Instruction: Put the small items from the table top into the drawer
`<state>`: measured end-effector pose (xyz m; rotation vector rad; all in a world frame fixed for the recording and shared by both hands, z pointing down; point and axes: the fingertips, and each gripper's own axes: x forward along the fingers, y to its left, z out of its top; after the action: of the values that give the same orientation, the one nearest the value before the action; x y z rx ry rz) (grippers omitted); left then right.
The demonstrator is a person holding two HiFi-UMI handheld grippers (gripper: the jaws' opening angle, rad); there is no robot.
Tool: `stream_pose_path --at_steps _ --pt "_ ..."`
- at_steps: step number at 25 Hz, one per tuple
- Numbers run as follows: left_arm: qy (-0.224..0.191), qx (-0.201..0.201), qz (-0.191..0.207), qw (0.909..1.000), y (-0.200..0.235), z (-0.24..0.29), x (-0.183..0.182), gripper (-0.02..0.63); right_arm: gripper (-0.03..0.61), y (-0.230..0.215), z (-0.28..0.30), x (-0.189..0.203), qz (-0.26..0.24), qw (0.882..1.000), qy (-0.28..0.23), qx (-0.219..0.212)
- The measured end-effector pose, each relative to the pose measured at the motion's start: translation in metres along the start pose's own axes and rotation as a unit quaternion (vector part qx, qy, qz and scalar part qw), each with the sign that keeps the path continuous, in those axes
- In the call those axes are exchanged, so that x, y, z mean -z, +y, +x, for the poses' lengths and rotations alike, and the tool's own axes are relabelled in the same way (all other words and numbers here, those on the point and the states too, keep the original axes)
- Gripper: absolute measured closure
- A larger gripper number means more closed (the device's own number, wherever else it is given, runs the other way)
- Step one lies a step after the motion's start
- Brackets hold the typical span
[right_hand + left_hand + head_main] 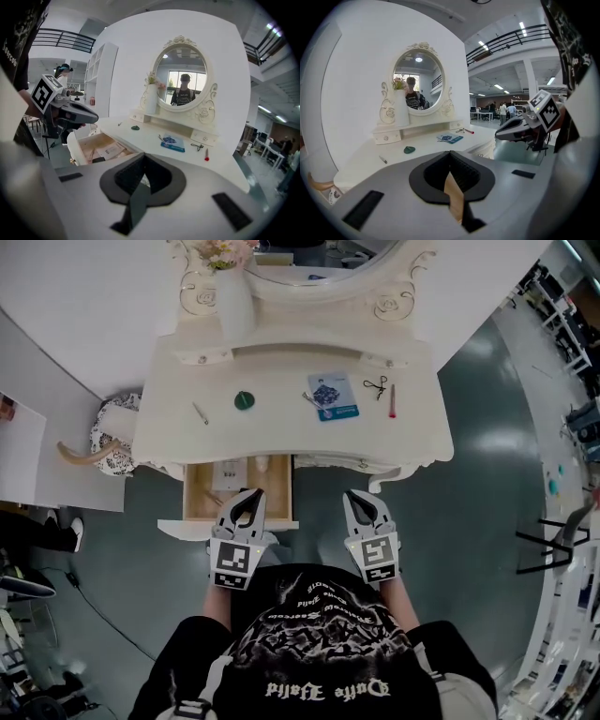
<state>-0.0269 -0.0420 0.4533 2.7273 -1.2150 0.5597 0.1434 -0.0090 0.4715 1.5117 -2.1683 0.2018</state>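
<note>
Left tool [249,494] and right tool [360,498], clenched empty, hang by the open drawer [277,486]; scissors [376,386], booklet [333,395] beyond.

White desk [281,442], curved front edge, mirror [309,259] at the back. On top, left to right: thin silver stick [201,413], green disc [245,400], blue booklet [334,397], black scissors-like item [376,386], red pen [392,401] just beside it. All lie flat and spread out (pen and scissors nearly touching). White vase [234,304] stands upright at back left. Left drawer [191,493] is pulled open, papers [230,474] inside.
</note>
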Motion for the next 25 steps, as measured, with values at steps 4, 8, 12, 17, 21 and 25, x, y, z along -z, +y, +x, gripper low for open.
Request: stream_pose_path --at_steps 4,8,12,17,21,25 --pt "0.001 0.018 0.007 0.9998 0.017 0.002 0.004 0.598 0.568 0.013 0.011 -0.003 0.01 1.0 0.006 0.009" --pt "0.001 0.027 0.004 0.9996 0.03 0.002 0.005 0.598 0.568 0.025 0.019 -0.007 0.02 1.0 0.008 0.011" --pt "-0.003 0.03 -0.003 0.9996 0.037 -0.001 0.006 0.598 0.568 0.032 0.022 -0.009 0.027 1.0 0.009 0.008" --pt "0.005 0.032 -0.009 0.9994 0.04 -0.002 0.011 0.598 0.568 0.032 0.029 -0.015 0.03 1.0 0.007 0.005" --pt "0.005 0.024 -0.028 0.9993 0.046 0.002 0.01 0.598 0.568 0.025 0.037 -0.023 0.032 0.999 -0.002 0.0" --pt "0.009 -0.004 -0.045 0.999 0.055 0.008 0.007 0.598 0.568 0.012 0.049 -0.028 0.028 1.0 0.001 -0.011"
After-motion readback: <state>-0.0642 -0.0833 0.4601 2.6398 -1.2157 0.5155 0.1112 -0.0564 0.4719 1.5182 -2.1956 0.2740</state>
